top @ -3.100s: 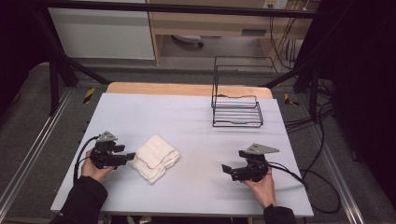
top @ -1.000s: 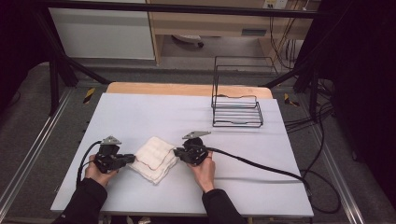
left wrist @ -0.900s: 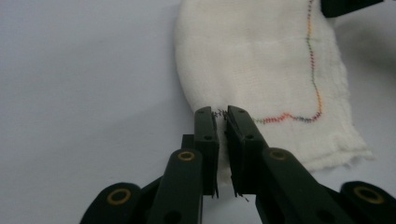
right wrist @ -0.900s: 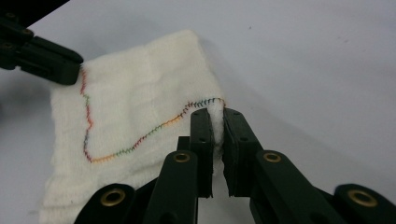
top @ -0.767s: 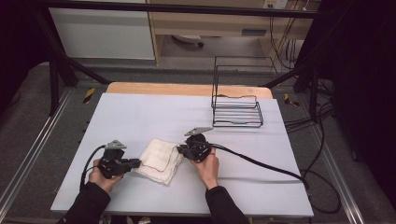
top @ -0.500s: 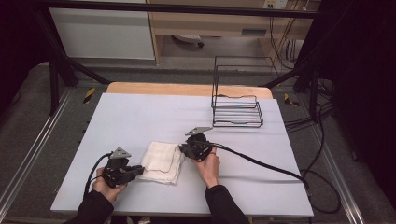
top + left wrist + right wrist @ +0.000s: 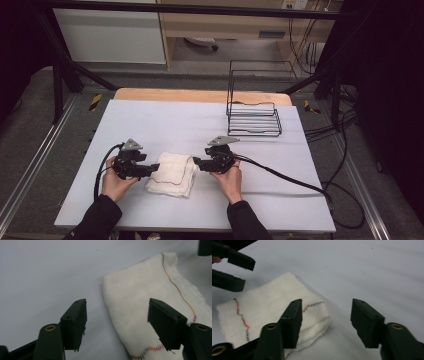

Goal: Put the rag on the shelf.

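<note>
A folded white towel (image 7: pixel 171 173) with coloured stitching lies on the pale table (image 7: pixel 165 125) between my two grippers. My left gripper (image 7: pixel 150 170) is at the towel's left edge, open, its jaws straddling the towel's near corner (image 7: pixel 140 315). My right gripper (image 7: pixel 196 163) sits at the towel's right edge, also open, with the folded corner (image 7: pixel 312 315) just ahead of its left jaw. In the right gripper view the towel (image 7: pixel 269 315) spreads leftward and the left gripper's jaws appear at the top left. Neither gripper holds the cloth.
A black wire rack (image 7: pixel 254 107) stands at the back right of the table. The right gripper's cable (image 7: pixel 285 177) trails across the table to the right edge. A wooden strip (image 7: pixel 200 95) runs along the table's far edge.
The right gripper came in from the right side to the towel's right edge. The left gripper slid toward the person and back in beside the towel, which flattened and shifted slightly.
</note>
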Demonstrator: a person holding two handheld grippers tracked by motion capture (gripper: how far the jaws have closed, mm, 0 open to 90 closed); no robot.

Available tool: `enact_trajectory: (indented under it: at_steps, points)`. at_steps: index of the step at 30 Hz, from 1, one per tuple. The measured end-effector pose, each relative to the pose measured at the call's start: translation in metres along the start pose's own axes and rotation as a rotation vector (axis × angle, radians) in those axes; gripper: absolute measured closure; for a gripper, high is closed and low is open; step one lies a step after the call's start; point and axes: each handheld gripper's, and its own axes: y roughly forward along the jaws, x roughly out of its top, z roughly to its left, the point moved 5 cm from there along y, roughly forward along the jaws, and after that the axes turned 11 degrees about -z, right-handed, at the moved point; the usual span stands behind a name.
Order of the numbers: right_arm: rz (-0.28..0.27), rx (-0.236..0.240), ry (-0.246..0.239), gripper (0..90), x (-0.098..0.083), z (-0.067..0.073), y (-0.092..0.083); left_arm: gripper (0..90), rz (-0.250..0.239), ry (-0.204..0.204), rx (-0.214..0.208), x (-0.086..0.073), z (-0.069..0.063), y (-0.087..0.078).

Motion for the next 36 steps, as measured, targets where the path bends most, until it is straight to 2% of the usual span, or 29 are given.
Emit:
enact_trajectory:
  at_steps: [1,4,5,6,8,9,15,17,18,22,26,30,32,33,35,36]
  points:
    - [0.0,0.0,0.0,35.0,0.0,0.0,0.0,29.7,0.0,0.0,0.002,0.003,0.002,0.005]
    - [-0.009,0.0,0.002,27.4,-0.002,-0.004,-0.008,29.2,0.002,-0.009,0.007,0.009,0.005,0.017]
    - [-0.007,-0.005,0.003,20.5,-0.004,-0.007,-0.012,32.2,0.002,-0.008,0.008,0.01,0.006,0.021]
    - [-0.007,-0.005,0.003,20.5,-0.004,-0.007,-0.012,32.2,0.001,-0.011,0.009,0.012,0.007,0.025]
    - [-0.004,-0.011,0.005,16.9,-0.006,-0.01,-0.016,37.4,-0.016,-0.034,0.008,0.014,0.009,0.032]
    - [-0.003,-0.016,0.003,15.0,-0.007,-0.012,-0.017,40.5,-0.012,-0.044,0.007,0.015,0.01,0.035]
    - [0.001,-0.024,-0.003,11.0,-0.014,-0.016,-0.022,53.1,0.024,-0.045,0.015,0.012,0.013,0.049]
    - [0.007,-0.026,-0.003,9.9,-0.016,-0.016,-0.021,62.9,0.036,-0.056,0.003,0.01,0.013,0.052]
    - [0.007,-0.026,-0.003,9.9,-0.016,-0.016,-0.021,62.9,0.043,-0.065,-0.008,0.009,0.012,0.053]
    - [-0.021,-0.014,0.02,13.3,-0.016,-0.015,-0.017,70.8,0.048,-0.079,-0.025,0.008,0.01,0.053]
    - [-0.038,-0.016,0.084,18.7,-0.014,-0.014,-0.009,76.5,0.047,-0.068,-0.024,0.008,0.006,0.053]
    - [-0.012,-0.019,0.074,25.2,-0.014,-0.008,0.006,79.1,0.052,-0.072,-0.033,0.007,0.006,0.053]
    - [0.001,-0.024,0.074,33.0,-0.015,-0.004,0.016,79.5,0.048,-0.071,-0.03,0.007,0.006,0.053]
    - [0.001,-0.024,0.074,33.0,-0.015,-0.004,0.016,79.5,0.046,-0.059,-0.028,0.006,0.005,0.053]
    - [0.018,-0.032,0.081,41.1,-0.015,-0.001,0.022,79.5,0.041,-0.039,-0.025,0.006,0.004,0.053]
    - [0.018,-0.032,0.081,41.1,-0.015,-0.001,0.022,79.5,0.042,-0.029,-0.025,0.006,0.004,0.053]
